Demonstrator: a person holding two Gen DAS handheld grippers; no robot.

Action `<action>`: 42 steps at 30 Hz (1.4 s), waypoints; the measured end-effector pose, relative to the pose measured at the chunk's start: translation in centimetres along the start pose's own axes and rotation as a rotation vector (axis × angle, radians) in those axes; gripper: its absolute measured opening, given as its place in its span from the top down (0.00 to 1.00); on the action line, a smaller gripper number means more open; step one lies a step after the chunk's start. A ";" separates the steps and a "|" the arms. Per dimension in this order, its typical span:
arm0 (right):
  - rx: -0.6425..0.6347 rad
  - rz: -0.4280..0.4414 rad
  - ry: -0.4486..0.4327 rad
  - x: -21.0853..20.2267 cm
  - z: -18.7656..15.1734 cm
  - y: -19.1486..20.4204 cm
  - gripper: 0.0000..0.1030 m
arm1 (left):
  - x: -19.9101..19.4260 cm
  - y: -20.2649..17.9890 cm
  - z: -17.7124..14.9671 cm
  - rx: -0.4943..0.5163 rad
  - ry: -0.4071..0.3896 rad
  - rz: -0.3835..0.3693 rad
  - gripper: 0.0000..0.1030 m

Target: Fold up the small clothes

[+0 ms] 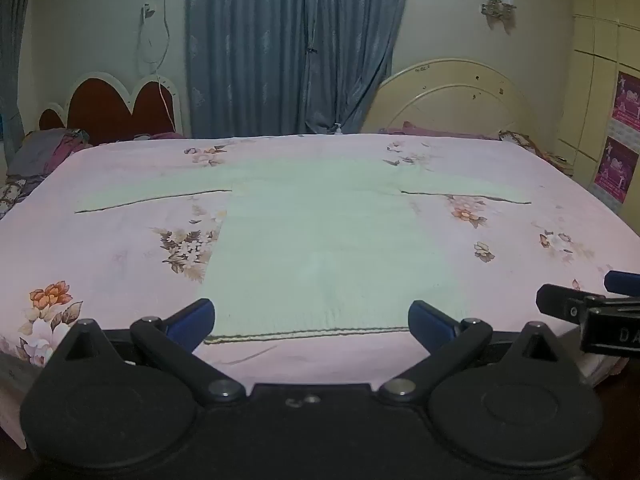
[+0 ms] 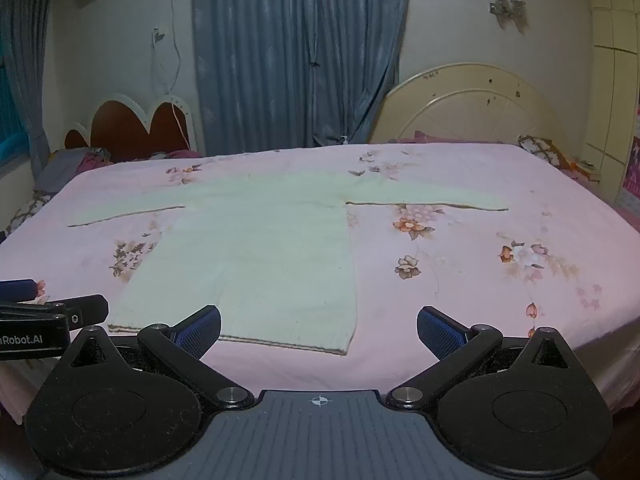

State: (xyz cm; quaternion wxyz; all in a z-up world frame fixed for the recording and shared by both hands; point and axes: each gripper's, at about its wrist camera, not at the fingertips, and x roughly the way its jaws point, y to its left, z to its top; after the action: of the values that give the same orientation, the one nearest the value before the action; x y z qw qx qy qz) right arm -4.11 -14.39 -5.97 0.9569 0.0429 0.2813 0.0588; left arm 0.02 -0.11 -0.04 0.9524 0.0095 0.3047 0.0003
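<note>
Pale knit sweater [image 1: 320, 240] flat on pink floral bedsheet [image 1: 120, 248], sleeves spread out both sides, hem at near edge, left gripper [image 1: 312, 320] jaws wide apart over hem, gripping nothing, right gripper [image 2: 319, 332] jaws apart, empty, at hem's right corner, blue curtain [image 2: 300, 52] behind bed

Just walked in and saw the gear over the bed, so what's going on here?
A person holds the left gripper and right gripper, both open and empty, at the bed's near edge. A pale sweater lies flat on the pink floral sheet, sleeves spread, hem nearest the grippers. No fold is made yet.
</note>
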 end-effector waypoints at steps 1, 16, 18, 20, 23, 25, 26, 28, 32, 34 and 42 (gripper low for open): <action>-0.002 0.000 0.001 0.0 0.0 0.0 0.00 | 0.0 -0.1 0.0 0.000 -0.001 0.002 0.00; -0.012 -0.004 0.002 0.4 0.2 1.3 0.00 | -0.2 0.1 -0.3 -0.012 0.000 -0.003 0.00; -0.010 -0.002 0.001 0.3 0.1 1.0 0.00 | -0.2 0.2 -0.1 -0.017 0.000 -0.002 0.00; -0.011 -0.002 0.000 0.2 0.1 0.7 0.00 | -0.3 0.3 0.0 -0.016 0.001 -0.001 0.00; -0.011 -0.001 -0.001 0.2 0.2 0.6 0.00 | -0.2 0.3 0.0 -0.016 0.001 -0.001 0.00; -0.011 -0.002 -0.001 0.2 0.2 0.6 0.00 | -0.2 0.3 0.0 -0.016 0.002 -0.001 0.00; -0.010 0.000 -0.001 0.2 0.3 0.5 0.00 | -0.3 0.3 0.0 -0.016 0.001 -0.001 0.00; -0.011 -0.001 -0.001 0.2 0.3 0.6 0.00 | -0.2 0.3 0.0 -0.016 0.002 0.000 0.00; -0.012 -0.003 -0.001 0.2 0.3 0.6 0.00 | -0.2 0.3 0.0 -0.016 0.002 0.000 0.00; -0.012 -0.002 -0.002 0.1 0.2 0.6 0.00 | -0.1 0.3 0.0 -0.016 0.001 0.001 0.00; -0.014 0.000 -0.002 0.2 0.4 0.5 0.00 | -0.2 0.5 0.1 -0.016 0.000 0.001 0.00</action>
State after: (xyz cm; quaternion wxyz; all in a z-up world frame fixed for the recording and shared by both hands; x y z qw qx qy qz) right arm -3.83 -13.88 -5.70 0.9574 0.0364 0.2799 0.0609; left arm -0.07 0.40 0.19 0.9524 0.0021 0.3048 0.0030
